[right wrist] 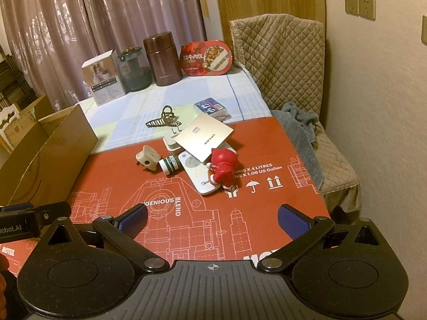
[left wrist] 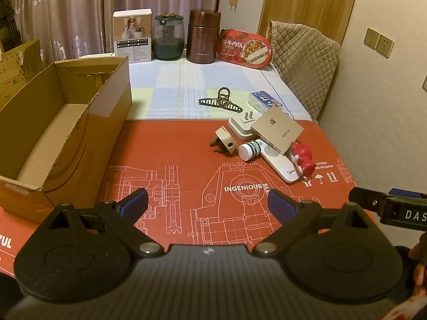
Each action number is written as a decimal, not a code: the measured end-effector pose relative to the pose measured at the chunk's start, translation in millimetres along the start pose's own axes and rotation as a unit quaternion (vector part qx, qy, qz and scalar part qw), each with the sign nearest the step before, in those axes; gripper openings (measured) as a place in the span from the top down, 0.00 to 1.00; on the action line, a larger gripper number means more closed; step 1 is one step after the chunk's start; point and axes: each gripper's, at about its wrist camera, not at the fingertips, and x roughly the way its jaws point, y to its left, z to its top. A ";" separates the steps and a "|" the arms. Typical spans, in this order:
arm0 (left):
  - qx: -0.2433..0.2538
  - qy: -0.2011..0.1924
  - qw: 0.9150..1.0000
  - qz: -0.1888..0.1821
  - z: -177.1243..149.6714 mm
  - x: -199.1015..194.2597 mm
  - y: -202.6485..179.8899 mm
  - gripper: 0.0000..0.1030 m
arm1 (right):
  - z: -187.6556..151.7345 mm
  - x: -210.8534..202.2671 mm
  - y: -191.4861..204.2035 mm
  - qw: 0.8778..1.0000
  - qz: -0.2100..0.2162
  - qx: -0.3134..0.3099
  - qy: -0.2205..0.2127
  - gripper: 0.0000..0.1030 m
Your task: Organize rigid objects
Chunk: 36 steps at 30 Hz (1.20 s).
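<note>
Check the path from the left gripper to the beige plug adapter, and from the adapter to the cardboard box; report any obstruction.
Nothing visible blocks either path. The left gripper hangs open over bare red mat, and the beige plug adapter lies at the pile's near-left edge. Only open mat separates it from the cardboard box, whose top is open.

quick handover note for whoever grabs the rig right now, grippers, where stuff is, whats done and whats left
Left gripper: open, holding nothing, above the red mat.
Right gripper: open, holding nothing, beside the left.
Cardboard box: open on the left; what shows of its inside holds no item.
Pile on the mat: beige plug adapter, pill bottle, white remote, gold TP-Link panel, red figurine, white plug.
Behind the pile, on the checked cloth: hair claw clip, small blue box.
Done: nothing visible. Left: every item.
</note>
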 end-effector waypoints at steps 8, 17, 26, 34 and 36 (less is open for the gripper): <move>-0.002 -0.003 1.000 -0.012 12.7 12.2 8.1 0.08 | 18.6 5.0 -10.3 0.999 0.011 0.038 0.007 0.02; 0.009 -0.016 0.999 -0.031 35.1 47.8 18.0 0.08 | 35.1 38.4 -8.0 1.000 0.001 0.009 -0.024 0.02; 0.052 -0.009 0.997 -0.049 39.5 97.7 11.0 0.08 | 35.6 90.3 -15.3 1.000 0.005 -0.009 -0.030 0.20; 0.085 -0.004 0.995 -0.059 42.0 133.6 3.6 0.08 | 36.8 138.3 -21.3 0.999 0.007 -0.031 -0.008 0.34; 0.087 -0.002 0.994 -0.060 43.4 141.8 3.0 0.08 | 38.2 147.2 -22.1 0.999 0.008 -0.032 -0.003 0.36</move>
